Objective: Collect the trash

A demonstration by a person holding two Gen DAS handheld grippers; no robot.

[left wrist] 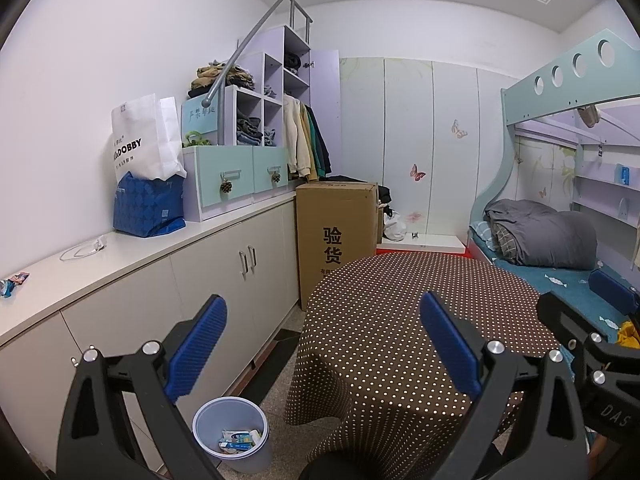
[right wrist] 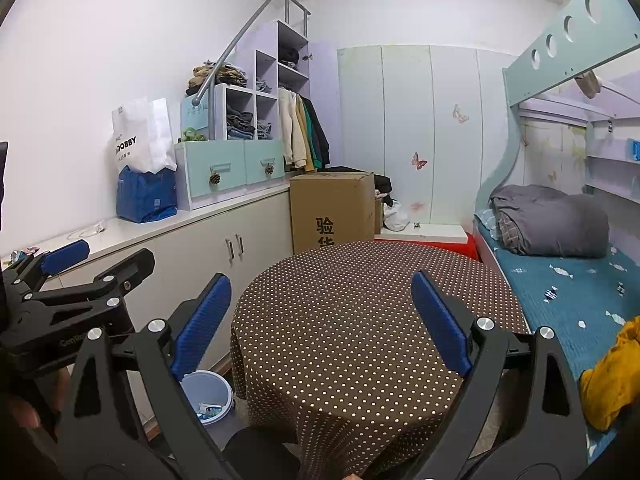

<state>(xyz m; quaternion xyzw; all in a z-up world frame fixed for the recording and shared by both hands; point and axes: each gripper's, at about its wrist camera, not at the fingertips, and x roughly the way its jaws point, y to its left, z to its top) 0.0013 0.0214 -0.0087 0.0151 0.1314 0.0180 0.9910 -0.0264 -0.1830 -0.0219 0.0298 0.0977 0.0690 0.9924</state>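
I hold my two grippers, left gripper [left wrist: 322, 344] and right gripper [right wrist: 322, 324], wide open and empty above one dotted tabletop [left wrist: 380, 320]. One bin [left wrist: 234, 432] on the floor holds several wrappers [left wrist: 239, 442]; one wrapper [left wrist: 12, 282] lies on the cabinet [left wrist: 120, 256].

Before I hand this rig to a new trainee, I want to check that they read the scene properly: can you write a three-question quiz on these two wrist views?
1. True or false: the pale blue plastic waste bin on the floor already holds some wrappers.
2. What covers the round table? A) plain white sheet B) brown cloth with white dots C) bare wood
3. Fill in: the small colourful crumpled wrapper lies on the white ____ along the wall.

Key
1. True.
2. B.
3. Countertop. Both the left gripper and the right gripper are open and hold nothing.
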